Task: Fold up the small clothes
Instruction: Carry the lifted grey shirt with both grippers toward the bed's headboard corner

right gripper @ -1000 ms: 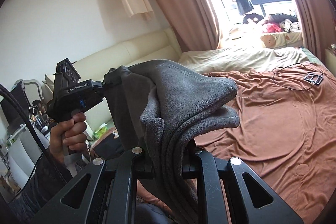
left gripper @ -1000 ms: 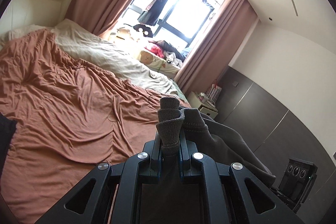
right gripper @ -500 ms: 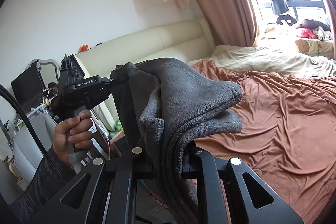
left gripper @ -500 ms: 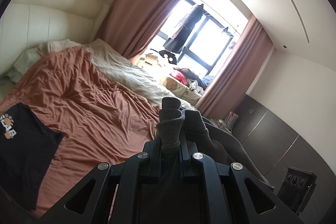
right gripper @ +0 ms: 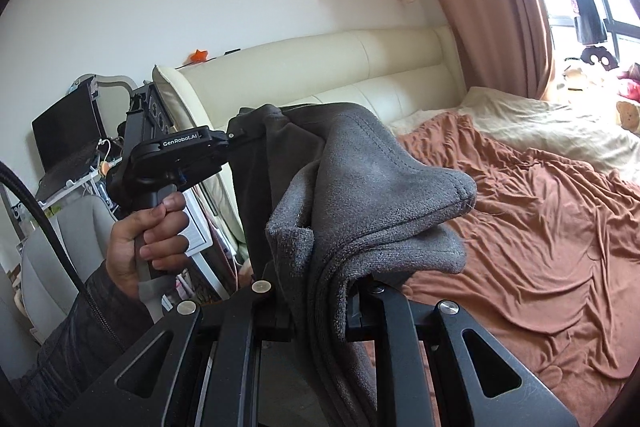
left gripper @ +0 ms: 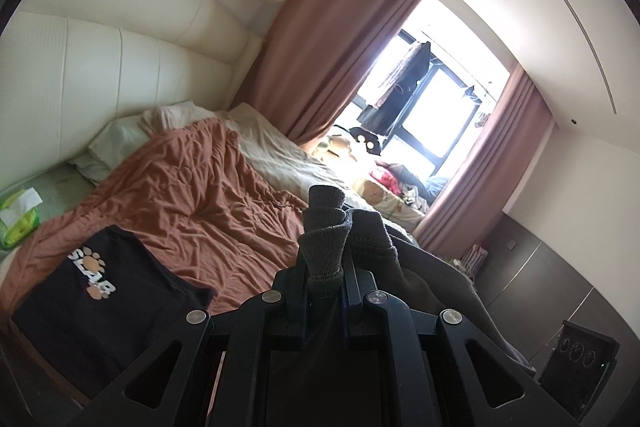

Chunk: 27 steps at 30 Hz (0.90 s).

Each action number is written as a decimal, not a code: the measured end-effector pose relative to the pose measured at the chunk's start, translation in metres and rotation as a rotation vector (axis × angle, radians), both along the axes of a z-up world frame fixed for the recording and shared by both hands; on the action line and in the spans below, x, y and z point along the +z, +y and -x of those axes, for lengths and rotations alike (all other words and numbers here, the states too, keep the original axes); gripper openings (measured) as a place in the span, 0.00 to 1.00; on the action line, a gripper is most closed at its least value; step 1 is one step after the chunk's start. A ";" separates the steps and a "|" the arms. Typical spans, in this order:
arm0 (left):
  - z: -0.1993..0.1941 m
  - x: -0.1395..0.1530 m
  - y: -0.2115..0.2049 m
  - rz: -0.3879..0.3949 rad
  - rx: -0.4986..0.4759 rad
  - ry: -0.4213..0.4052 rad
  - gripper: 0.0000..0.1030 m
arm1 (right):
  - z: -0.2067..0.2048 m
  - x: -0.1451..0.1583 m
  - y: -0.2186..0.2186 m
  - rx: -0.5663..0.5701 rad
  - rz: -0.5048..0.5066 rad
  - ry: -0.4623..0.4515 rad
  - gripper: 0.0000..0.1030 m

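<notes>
grey fleece garment (right gripper: 360,179) is pinched tight by the left hand-held gripper (left gripper: 322,259) and right hand-held gripper (right gripper: 320,291), above the bed (left gripper: 208,211) with a black t-shirt (left gripper: 100,291).

- grey garment (right gripper: 372,187): soft, fleecy, bunched into thick folds, held up in the air above the bed, hanging slack.
- black t-shirt (left gripper: 100,291): folded flat on the rust-brown blanket, printed logo facing up.

Hanging between left gripper (left gripper: 323,259) and right gripper (right gripper: 320,301), above rumpled rust-brown bed cover (left gripper: 192,203): grey fleece garment (right gripper: 372,195). Lying on cover at left: flat black printed T-shirt (left gripper: 100,303). Behind bed, cream padded headboard (left gripper: 92,75); farther right, bright window (left gripper: 432,103).
</notes>
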<state>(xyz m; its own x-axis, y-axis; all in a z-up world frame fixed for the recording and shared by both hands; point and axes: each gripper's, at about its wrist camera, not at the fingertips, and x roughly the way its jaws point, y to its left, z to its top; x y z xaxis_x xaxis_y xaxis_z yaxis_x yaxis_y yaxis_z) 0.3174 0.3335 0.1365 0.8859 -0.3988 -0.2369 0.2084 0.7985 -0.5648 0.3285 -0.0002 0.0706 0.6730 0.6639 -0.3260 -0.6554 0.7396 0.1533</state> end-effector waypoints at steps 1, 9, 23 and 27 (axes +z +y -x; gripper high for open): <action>-0.001 0.002 0.008 -0.003 0.005 -0.004 0.11 | -0.005 -0.002 0.009 0.005 0.002 0.000 0.11; -0.002 0.004 0.077 -0.050 0.072 -0.008 0.11 | -0.043 -0.020 0.075 0.069 0.032 0.031 0.11; 0.012 -0.002 0.167 -0.141 0.228 0.022 0.11 | -0.094 -0.045 0.162 0.163 0.045 0.108 0.11; 0.004 -0.010 0.177 -0.167 0.253 0.051 0.11 | -0.102 -0.048 0.170 0.161 0.036 0.147 0.11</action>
